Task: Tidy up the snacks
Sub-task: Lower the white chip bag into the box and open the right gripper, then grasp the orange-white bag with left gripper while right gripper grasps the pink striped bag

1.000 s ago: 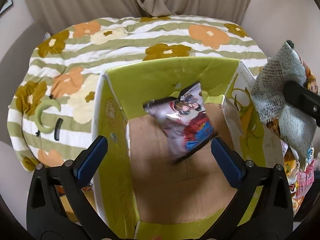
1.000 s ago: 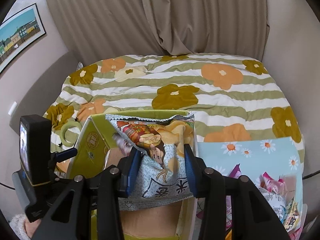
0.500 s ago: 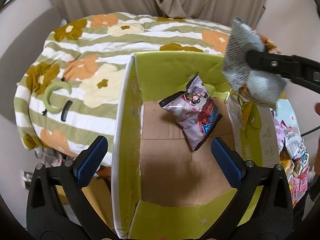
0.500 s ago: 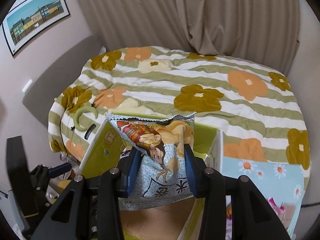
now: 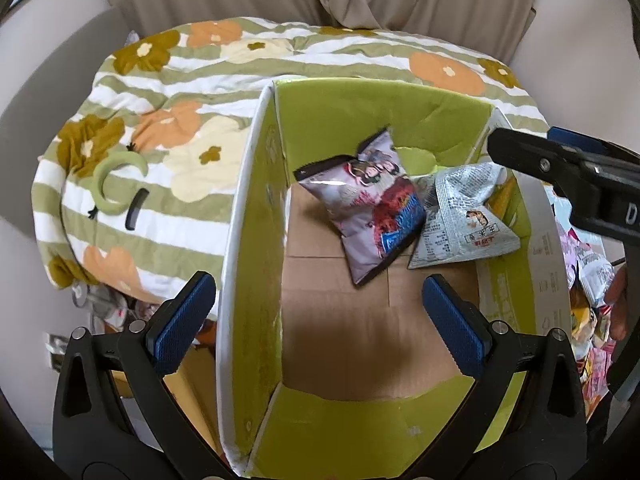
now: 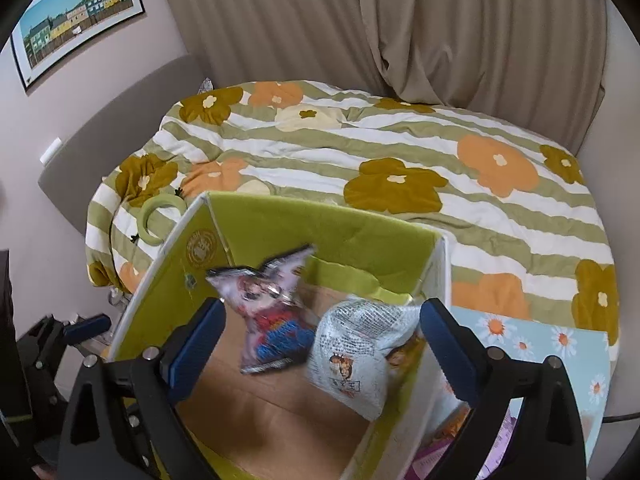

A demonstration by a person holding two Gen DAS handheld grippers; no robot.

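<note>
A green cardboard box (image 5: 256, 208) with a brown floor stands on the bed; it also shows in the right wrist view (image 6: 168, 292). Inside lie a pink-and-red snack bag (image 5: 368, 204) (image 6: 272, 320) and a grey-white snack bag (image 5: 460, 216) (image 6: 356, 356), side by side at the far end. My left gripper (image 5: 316, 320) is open and empty above the box's near end. My right gripper (image 6: 320, 340) is open and empty just above the grey-white bag; its arm shows in the left wrist view (image 5: 568, 176) over the box's right wall.
The box sits on a floral green-striped quilt (image 6: 360, 152). A green crescent toy (image 5: 116, 184) lies on the quilt left of the box. More snack packets (image 5: 588, 276) lie to the right on a blue daisy cloth (image 6: 560, 344). Curtains hang behind the bed.
My right gripper opened and the grey-white snack bag dropped into the box beside the pink bag. Both grippers shifted slightly over the box.
</note>
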